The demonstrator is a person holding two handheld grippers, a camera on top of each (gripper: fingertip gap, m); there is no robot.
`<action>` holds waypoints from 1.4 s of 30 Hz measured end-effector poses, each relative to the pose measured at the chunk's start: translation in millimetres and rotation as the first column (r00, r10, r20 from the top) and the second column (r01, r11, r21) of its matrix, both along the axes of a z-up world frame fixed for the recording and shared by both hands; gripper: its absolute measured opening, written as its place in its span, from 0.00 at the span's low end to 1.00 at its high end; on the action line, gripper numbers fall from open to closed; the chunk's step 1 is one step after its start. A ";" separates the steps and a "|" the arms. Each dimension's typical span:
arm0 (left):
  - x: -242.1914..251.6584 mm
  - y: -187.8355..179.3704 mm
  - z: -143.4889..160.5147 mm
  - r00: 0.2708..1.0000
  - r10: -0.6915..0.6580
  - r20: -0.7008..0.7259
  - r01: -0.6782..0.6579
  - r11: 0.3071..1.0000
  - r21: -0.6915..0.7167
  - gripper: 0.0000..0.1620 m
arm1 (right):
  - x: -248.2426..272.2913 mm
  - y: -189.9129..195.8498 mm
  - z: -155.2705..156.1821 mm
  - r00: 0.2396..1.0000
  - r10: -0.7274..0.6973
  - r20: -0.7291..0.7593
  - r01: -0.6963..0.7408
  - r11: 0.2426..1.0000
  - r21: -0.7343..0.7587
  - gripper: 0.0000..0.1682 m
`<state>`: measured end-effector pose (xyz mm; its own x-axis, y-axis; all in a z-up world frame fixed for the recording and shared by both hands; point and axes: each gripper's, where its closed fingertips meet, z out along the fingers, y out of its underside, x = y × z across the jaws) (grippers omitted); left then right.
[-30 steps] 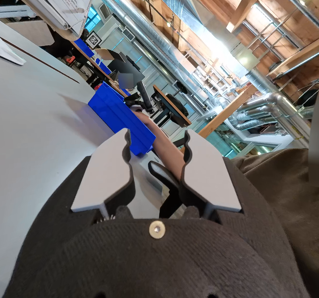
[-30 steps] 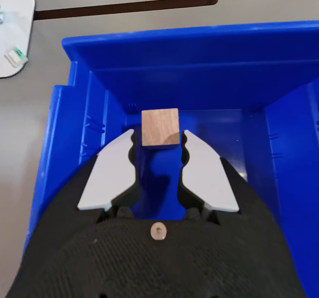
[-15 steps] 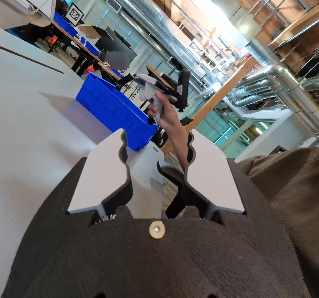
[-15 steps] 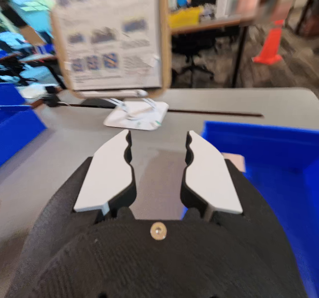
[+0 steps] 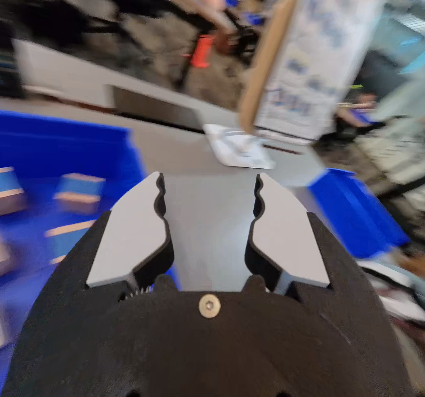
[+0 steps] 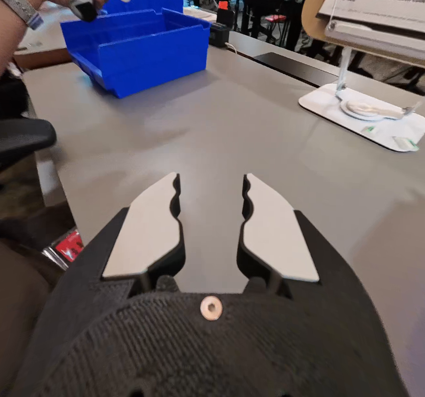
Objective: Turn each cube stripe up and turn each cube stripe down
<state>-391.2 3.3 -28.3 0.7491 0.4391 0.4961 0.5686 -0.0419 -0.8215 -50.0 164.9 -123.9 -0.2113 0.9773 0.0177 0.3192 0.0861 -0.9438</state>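
Spreading across both views, the grey table (image 6: 207, 114) carries a blue bin (image 5: 57, 156) at nine o'clock of the left gripper (image 5: 209, 179); blurred striped cubes (image 5: 78, 193) lie inside, nearer it. Both it and the right gripper (image 6: 211, 179) gape, released and empty, over bare tabletop.

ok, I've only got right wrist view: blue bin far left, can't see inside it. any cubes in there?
Observer: Yes. Left wrist view shows several cubes in the blue bin, blurred, with blue stripes showing.
Operator: Left tool holding one?
Observer: No. The left tool is open, with only table between its fingers.
Operator: Any other bin?
Observer: A second blue bin sits off to the right; its contents aren't visible.
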 end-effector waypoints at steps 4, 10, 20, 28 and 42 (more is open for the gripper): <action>-47.1 -42.5 -78.4 0.979 0.197 0.060 -0.164 0.920 -0.356 0.48 | 9.0 22.1 -13.3 0.997 -0.060 0.041 0.060 0.998 -0.013 0.31; -74.7 -109.5 -126.1 0.915 0.395 -0.085 -0.344 0.652 -0.675 0.47 | 10.9 41.4 -9.0 0.994 -0.099 0.036 0.104 0.979 -0.177 0.32; -65.7 -155.1 -172.1 0.889 0.454 -0.062 -0.336 0.556 -0.760 0.47 | 0.2 37.4 -15.3 0.997 -0.049 0.063 0.060 0.980 -0.188 0.33; -58.8 -162.3 -167.6 0.898 0.428 -0.104 -0.345 0.534 -0.772 0.28 | -10.4 27.2 -20.4 0.997 -0.004 0.081 0.017 0.987 -0.163 0.33; -4.5 -27.0 -22.3 0.791 0.102 -0.603 -0.515 0.642 -0.568 0.28 | -11.3 23.6 -23.0 0.996 0.009 0.087 0.003 0.991 -0.133 0.32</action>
<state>-395.7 -23.7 -50.7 0.5298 0.7351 -0.4230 0.2013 -0.5935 -0.7792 -61.3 188.5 -146.8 -0.2096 0.9689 -0.1313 0.4010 -0.0373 -0.9153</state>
